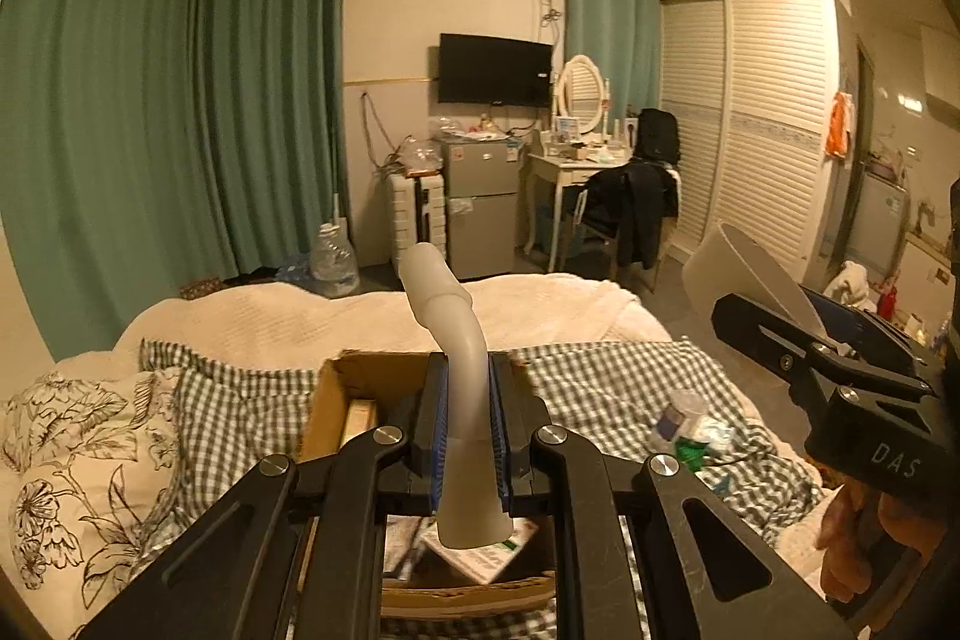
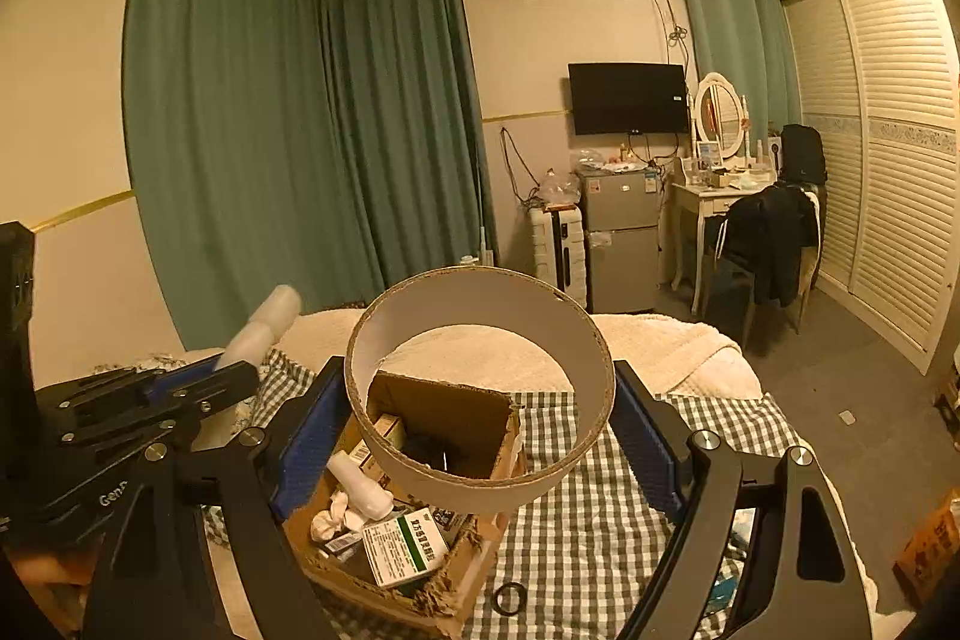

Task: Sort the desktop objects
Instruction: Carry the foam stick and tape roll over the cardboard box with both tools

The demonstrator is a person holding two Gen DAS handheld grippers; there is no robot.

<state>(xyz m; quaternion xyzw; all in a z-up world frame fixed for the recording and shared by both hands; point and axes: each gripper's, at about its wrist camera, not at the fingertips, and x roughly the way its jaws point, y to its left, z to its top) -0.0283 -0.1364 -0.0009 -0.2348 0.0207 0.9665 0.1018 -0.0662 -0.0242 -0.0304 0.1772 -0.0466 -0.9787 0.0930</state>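
left gripper (image 1: 469, 418) clamped on a bent white tube (image 1: 465, 388): blue pads press its lower, straight section on both sides, bottom end sticks out below the jaws, upper section curves up and left past the fingertips and ends in a wider sleeve. tube hangs over the cardboard box (image 1: 336, 388), not touching it.

right gripper (image 2: 480, 436) spread wide around a white ring (image 2: 480, 382), a short open cylinder with a rough cardboard edge. both blue pads sit against its outer wall, left and right, so it's gripped across the diameter. ring is held in the air, tilted, opening facing the camera; box interior visible through it.

cardboard box (image 2: 420, 568) sits on the checked blanket (image 2: 576, 532) on the bed, below and just in front of both grippers. inside: green-and-white medicine carton (image 2: 405, 544), small white bottle (image 2: 360, 484), crumpled tissue (image 2: 336, 517), other small packs too dim to tell apart.

small black ring (image 2: 509, 598) lies on the blanket just beside the box's near right corner. in the left wrist view, clear plastic bottle (image 1: 678, 415) and green-white wrappers (image 1: 708, 439) lie on the blanket to the right of the box, toward the bed's right edge.

each gripper shows at the side of the other's view; a hand (image 1: 852, 538) holds the right one.
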